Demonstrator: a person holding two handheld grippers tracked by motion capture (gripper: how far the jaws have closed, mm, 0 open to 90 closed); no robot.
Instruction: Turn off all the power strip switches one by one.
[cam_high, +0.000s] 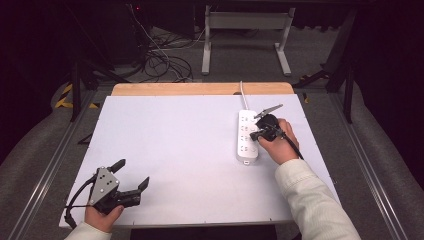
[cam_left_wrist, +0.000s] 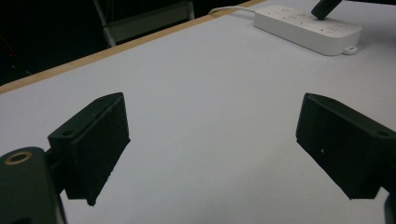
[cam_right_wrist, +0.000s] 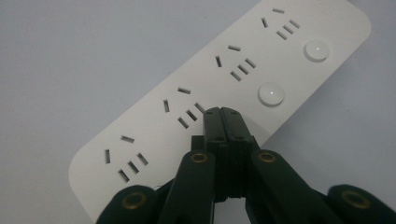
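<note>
Fingers (cam_right_wrist: 223, 122) of my right gripper (cam_high: 263, 126) are clenched together on nothing, tips resting on the white plastic power strip (cam_right_wrist: 243, 74) beside a round button; my left gripper (cam_high: 131, 176), well apart from that strip, hangs released over the white bench (cam_high: 185, 150).

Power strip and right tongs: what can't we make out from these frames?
- Switch under the closed right tongs: right gripper view, the tips cover that spot on the power strip, so contact cannot be told.
- Near end of the strip: right gripper view, hidden behind the tongs' body.
- Strip's cord: high view, runs off the table's far edge; plug end unseen.
- Socket markings: high view, too small.
</note>
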